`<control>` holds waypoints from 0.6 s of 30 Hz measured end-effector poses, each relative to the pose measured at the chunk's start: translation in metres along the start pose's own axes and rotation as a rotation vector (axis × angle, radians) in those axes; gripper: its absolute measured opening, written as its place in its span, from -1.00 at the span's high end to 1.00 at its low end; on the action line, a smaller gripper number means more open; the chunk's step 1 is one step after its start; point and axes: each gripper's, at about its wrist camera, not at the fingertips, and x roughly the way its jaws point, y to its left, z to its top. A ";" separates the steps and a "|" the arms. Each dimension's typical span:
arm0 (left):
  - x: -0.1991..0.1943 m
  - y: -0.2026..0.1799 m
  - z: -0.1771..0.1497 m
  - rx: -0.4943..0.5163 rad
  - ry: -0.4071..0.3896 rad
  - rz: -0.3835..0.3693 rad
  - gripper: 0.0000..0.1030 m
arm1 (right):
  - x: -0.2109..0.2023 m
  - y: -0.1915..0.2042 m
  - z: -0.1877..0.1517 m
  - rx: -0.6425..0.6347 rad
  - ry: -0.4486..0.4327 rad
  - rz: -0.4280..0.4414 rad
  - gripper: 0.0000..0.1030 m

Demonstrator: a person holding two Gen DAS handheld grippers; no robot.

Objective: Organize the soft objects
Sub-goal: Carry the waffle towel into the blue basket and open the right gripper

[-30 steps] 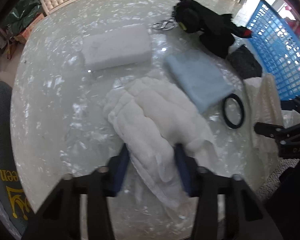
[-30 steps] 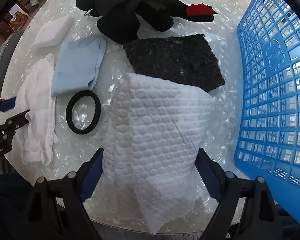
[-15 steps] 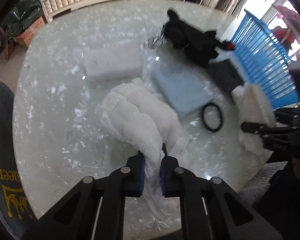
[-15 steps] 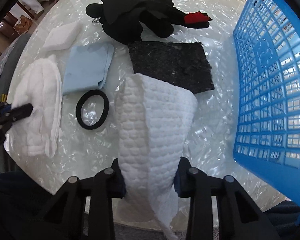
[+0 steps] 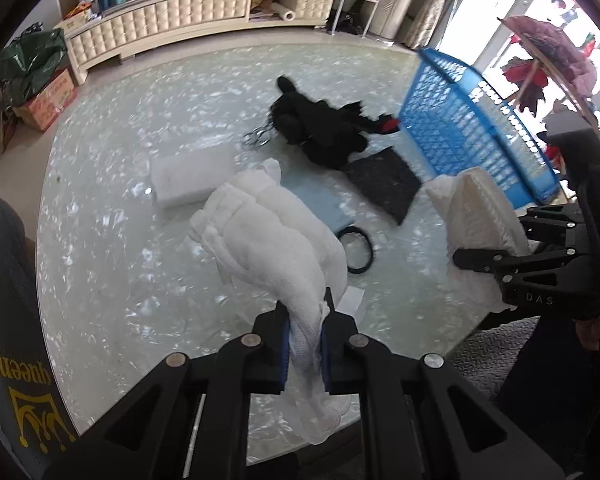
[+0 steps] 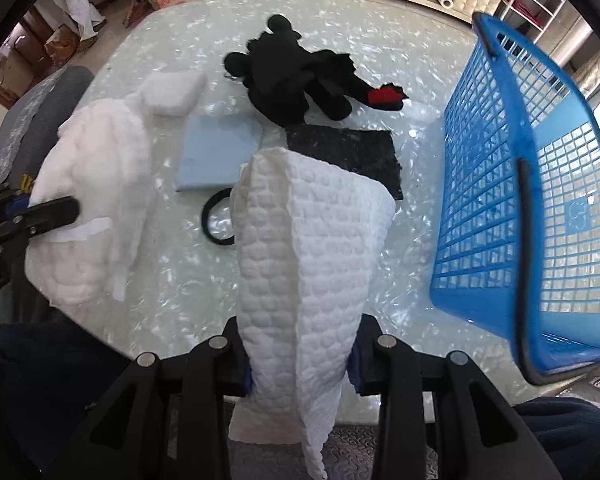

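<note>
White fluffy towel (image 5: 272, 240) bunches in left tongs (image 5: 305, 336); right tongs (image 6: 300, 364) pinch quilted cloth (image 6: 312, 240).

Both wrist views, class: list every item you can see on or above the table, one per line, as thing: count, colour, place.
Fluffy white towel: 1, white, held above table, left.
Quilted white cloth: 1, white, held above table, centre.
Blue plastic lattice basket: 1, blue, right on table.
Black plush toy with red patch: 1, black, far centre.
Dark felt square: 1, charcoal, before the toy.
Light blue folded cloth: 1, pale blue, centre.
White foam block: 1, white, far left.
Black elastic ring: 1, black, beside blue cloth.
Glossy marbled table: 1, whitish.
Left gripper: shut on towel.
Right gripper: shut on quilted cloth.
</note>
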 end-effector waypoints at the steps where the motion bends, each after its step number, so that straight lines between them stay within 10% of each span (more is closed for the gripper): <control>1: -0.005 -0.004 0.001 0.007 -0.008 -0.011 0.80 | -0.005 0.000 -0.002 -0.012 0.003 0.001 0.37; 18: -0.032 -0.062 0.059 0.096 -0.090 -0.100 0.80 | -0.108 -0.065 0.004 -0.102 -0.028 -0.086 0.37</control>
